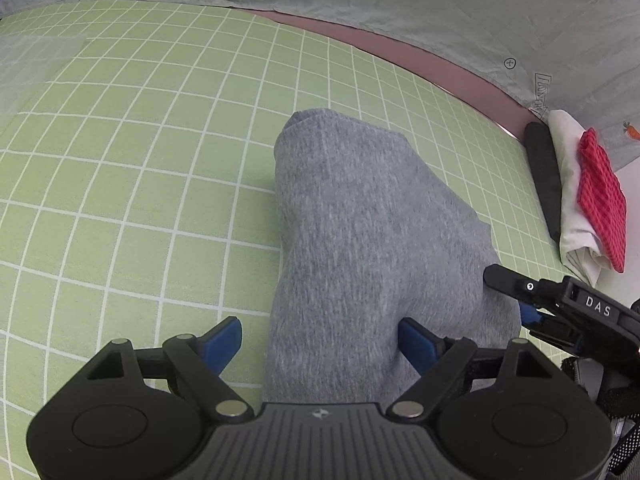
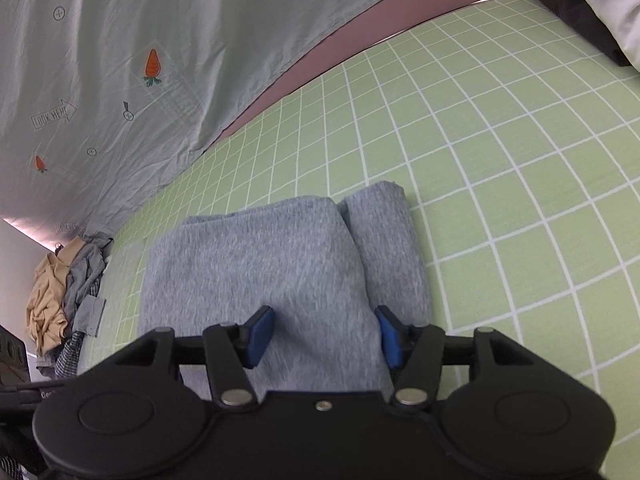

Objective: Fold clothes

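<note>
A folded grey knit garment lies on the green checked sheet. My left gripper hovers open at the garment's near end, one blue pad over the sheet and the other over the cloth. The right gripper shows at the right side of the garment in the left wrist view. In the right wrist view the garment is a thick fold with a narrower fold beside it, and my right gripper stands open above its near edge with nothing pinched.
A stack of folded clothes, red checked on white on black, sits at the sheet's right edge. A pale green carrot-print cloth hangs behind. A heap of unfolded tan and grey clothes lies at the far left.
</note>
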A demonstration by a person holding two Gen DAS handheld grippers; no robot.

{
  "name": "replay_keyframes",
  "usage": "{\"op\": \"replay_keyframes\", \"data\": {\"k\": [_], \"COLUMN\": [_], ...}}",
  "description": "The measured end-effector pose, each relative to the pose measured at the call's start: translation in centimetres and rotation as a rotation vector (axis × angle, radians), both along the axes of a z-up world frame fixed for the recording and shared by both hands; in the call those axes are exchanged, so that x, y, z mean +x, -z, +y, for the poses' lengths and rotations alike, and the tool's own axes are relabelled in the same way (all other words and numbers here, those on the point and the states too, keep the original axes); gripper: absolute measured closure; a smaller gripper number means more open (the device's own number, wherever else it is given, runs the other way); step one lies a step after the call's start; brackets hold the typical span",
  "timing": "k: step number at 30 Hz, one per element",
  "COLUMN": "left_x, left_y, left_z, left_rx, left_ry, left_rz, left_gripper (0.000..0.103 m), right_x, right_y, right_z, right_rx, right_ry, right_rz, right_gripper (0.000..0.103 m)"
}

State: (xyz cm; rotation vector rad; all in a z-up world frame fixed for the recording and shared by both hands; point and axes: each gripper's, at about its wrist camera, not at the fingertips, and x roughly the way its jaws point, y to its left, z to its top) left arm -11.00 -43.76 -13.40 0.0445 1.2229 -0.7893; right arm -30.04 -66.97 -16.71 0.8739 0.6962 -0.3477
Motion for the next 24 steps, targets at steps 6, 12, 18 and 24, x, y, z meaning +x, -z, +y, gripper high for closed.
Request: {"op": "replay_keyframes", "data": {"k": [6,12,18,24], "left_x": [0.8,1.0,0.4,-1.1], "left_y": [-1.6,-1.7,-2.3,-3.1], "left_z": [0.3,-0.4,0.8,2.2], "left_rx": [-0.034,-0.03,-0.021,-0.004], "left_ry": [-0.039,-0.066,-0.097,-0.102], "left_rz": [-0.07,-0.085,-0.104,-0.137], "left_gripper": [0.017,0.017,0.017,0.017], "right_x": [1.3,1.7,0.3,-1.4], "right_y": [0.1,-2.1,-1.0,-1.7], "right_z": [-1.5,-0.7,-0.2,2.9], "right_rx": [0.026,-0.189,-0.164,-0.142], "right_ry": [0.025,0.046,0.111,0.122], "right_rz": [-0.059,-0.016,0.11,0.162], "right_gripper": [0.099,0.097,0.063,0.057]}}
